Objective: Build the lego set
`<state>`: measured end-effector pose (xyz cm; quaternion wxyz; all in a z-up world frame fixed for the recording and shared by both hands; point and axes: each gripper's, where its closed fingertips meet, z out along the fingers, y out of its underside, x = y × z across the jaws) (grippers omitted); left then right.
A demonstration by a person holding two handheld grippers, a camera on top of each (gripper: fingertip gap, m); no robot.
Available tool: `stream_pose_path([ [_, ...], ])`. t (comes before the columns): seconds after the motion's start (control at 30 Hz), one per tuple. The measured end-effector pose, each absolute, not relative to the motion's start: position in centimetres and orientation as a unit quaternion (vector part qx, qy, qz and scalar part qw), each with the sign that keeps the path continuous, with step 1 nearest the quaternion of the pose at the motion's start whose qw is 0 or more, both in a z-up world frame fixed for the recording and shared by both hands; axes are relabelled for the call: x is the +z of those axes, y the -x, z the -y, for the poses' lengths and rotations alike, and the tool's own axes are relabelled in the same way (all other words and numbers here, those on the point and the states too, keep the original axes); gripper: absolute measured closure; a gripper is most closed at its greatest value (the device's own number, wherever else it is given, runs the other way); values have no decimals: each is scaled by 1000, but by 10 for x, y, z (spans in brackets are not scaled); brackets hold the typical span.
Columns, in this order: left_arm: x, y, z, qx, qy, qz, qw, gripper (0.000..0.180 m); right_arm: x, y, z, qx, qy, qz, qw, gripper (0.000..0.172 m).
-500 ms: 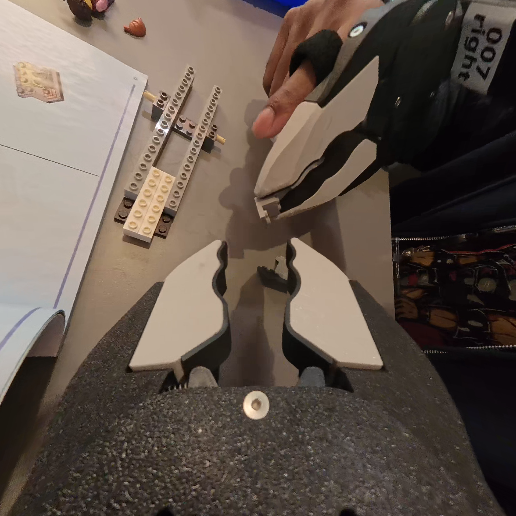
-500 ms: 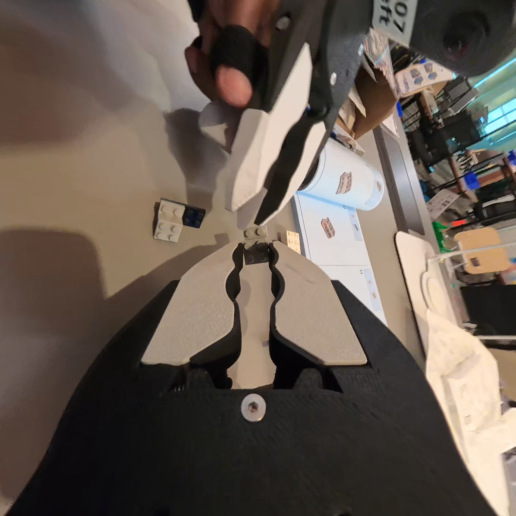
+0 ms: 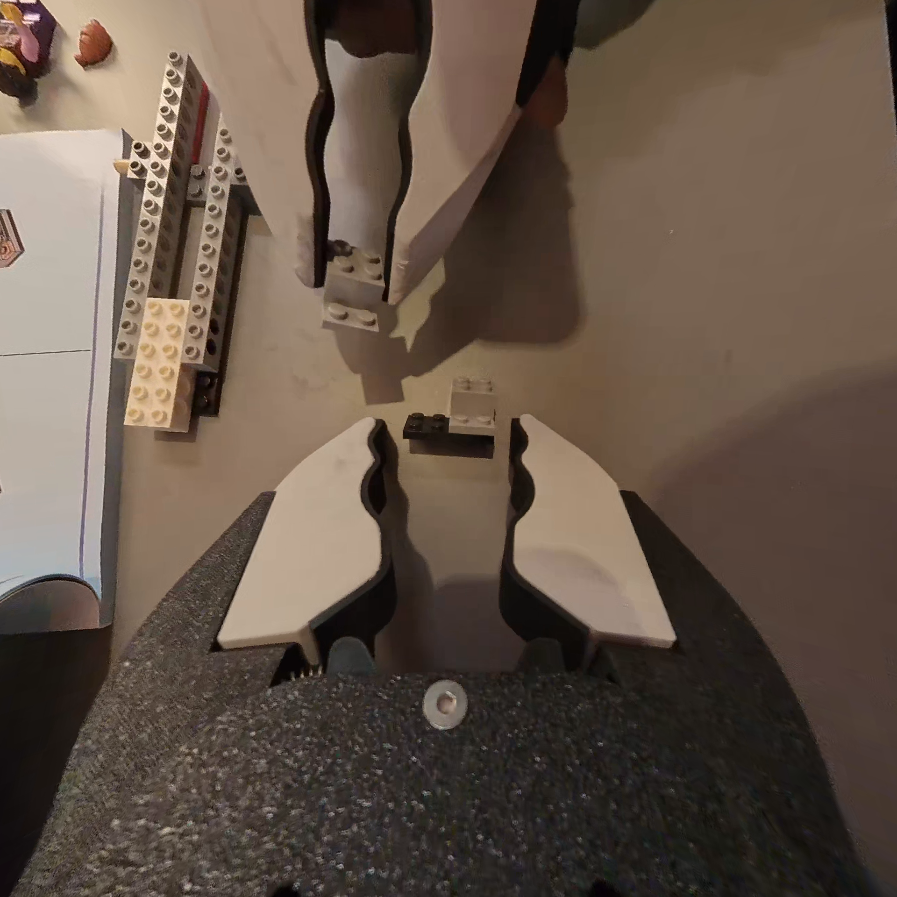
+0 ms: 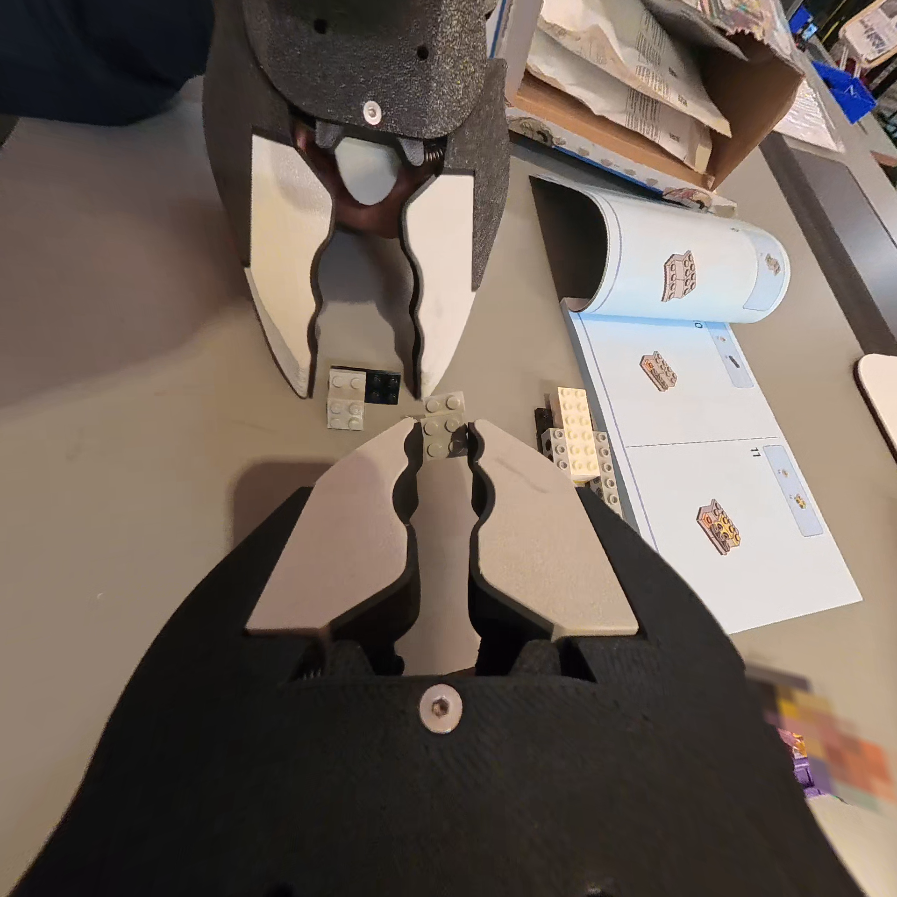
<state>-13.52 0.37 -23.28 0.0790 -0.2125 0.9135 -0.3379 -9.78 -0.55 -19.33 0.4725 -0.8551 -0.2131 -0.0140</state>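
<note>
While the left gripper [image 3: 449, 427] sits spread around a black-and-grey brick piece [image 3: 451, 427] without touching, the right gripper [image 4: 441, 429] pinches a grey brick piece [image 4: 442, 437].

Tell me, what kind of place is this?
Probably a work desk in a lab or workshop, used here for toy-brick building. A grey table holds an open instruction booklet and a half-built brick frame; behind it are a cardboard box of papers and cluttered shelves.

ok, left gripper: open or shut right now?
Open. The left gripper has its fingertips spread wide on either side of the black-and-grey brick piece on the table, clear gaps both sides.
</note>
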Motion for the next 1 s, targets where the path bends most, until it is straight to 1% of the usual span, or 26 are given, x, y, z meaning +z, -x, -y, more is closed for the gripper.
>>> stream_pose_path([
  [0.07, -232, 134, -2, -341, 206, -913, 83, 143, -194, 99, 6, -7, 856, 213, 471, 155],
  [0.1, -232, 134, -1, -347, 203, -912, 84, 145, -194, 100, 6, -3, 857, 215, 469, 154],
  [0.2, -232, 134, 1, -360, 195, -909, 74, 145, -195, 103, 9, 17, 859, 216, 463, 154],
  [0.3, -221, 124, 7, -394, 189, -895, 87, 145, -189, 103, 14, 44, 860, 207, 463, 154],
  [0.43, -190, 100, 21, -478, 173, -849, 147, 145, -166, 89, 21, 69, 861, 156, 480, 154],
  [0.53, -177, 90, 33, -509, 164, -827, 170, 145, -151, 82, 29, 84, 860, 131, 486, 155],
  [0.77, -159, 94, 46, -561, 139, -796, 181, 145, -143, 86, 39, 94, 867, 138, 470, 154],
  [1.0, -139, 100, 43, -618, 126, -755, 180, 145, -127, 94, 35, 126, 857, 129, 483, 154],
])
